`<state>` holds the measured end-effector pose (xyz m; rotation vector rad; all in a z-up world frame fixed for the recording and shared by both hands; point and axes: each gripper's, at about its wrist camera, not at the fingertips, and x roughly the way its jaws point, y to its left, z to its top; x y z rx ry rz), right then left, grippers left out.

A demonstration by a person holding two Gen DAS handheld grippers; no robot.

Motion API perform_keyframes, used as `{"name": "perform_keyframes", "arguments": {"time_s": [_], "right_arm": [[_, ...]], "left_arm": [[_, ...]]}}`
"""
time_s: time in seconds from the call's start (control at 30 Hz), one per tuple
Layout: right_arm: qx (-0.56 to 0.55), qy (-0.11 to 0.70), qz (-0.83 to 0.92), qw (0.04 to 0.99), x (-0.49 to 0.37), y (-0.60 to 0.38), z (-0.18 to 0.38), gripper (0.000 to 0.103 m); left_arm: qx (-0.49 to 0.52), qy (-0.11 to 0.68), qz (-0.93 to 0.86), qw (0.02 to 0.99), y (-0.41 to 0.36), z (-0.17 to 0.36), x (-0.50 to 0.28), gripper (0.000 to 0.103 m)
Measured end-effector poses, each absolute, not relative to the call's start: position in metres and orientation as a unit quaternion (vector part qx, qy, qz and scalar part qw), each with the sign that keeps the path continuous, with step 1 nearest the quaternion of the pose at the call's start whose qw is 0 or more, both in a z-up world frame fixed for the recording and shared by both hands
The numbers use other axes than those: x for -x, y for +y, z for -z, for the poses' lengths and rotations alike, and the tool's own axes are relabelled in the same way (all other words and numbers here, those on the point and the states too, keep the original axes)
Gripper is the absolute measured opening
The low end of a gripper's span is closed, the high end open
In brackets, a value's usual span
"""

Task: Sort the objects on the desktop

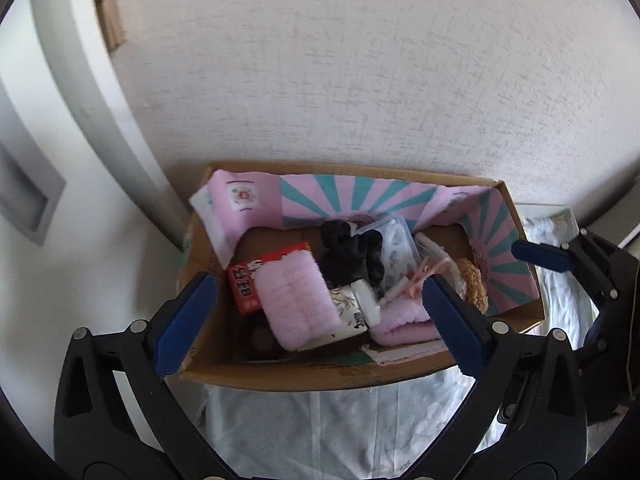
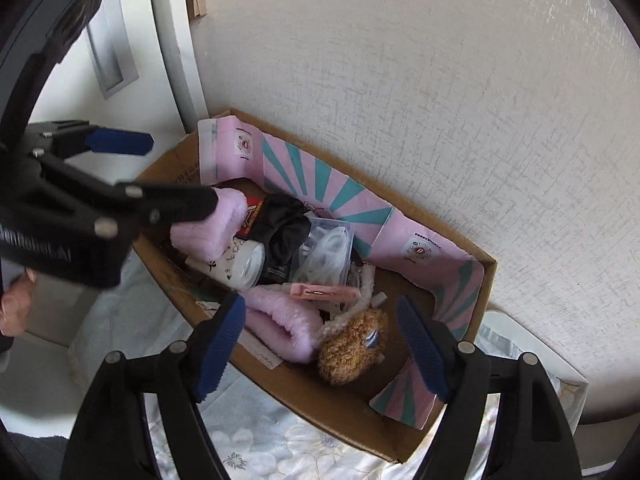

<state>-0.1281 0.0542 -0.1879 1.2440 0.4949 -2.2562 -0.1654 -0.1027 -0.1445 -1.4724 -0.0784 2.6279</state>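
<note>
We hold both tools above a cardboard box [image 1: 312, 378] that stands against the wall on a worktop covered with a pale flowered cloth [image 2: 280, 448]. The box is lined with pink and teal paper, and the things to sort lie piled inside it.

The left gripper [image 1: 316, 312] is wide open and holds nothing; it hangs over the left half of the box, where a fluffy pink roll [image 1: 292, 300] lies on a red packet [image 1: 248, 280], beside a black cloth [image 1: 348, 256] and a white tube with drawings [image 1: 356, 304].

The right gripper [image 2: 320, 344] is also open, a little narrower, and it too is empty. Between its fingers, seen from above, we find a brown plush toy [image 2: 352, 348] and a second pink fluffy piece [image 2: 280, 320], with a pink clip [image 2: 320, 292] and a clear plastic case [image 2: 328, 248] behind them.

We think each gripper points steeply down so that it can reach into the box from above, each taking its own side, so the two do not cross. No object is taken yet. The soft things lie on top, so they seem the easiest to lift first.
</note>
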Motion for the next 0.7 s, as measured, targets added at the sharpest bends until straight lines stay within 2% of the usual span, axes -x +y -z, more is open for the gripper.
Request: {"name": "perform_keyframes", "arguments": {"time_s": [0.37,0.7], "right_arm": [[-0.484,0.137,0.835,0.225,0.13,0.066,0.18,0.075],[-0.498,0.078,0.852,0.14,0.11,0.096,0.138,0.075]], "left_arm": [[0.467,-0.02,-0.882,0.055,-0.108,0.131,0.149,0.102],[0.456,-0.022,-0.888,0.052,-0.091,0.079,0.12,0.102]]}}
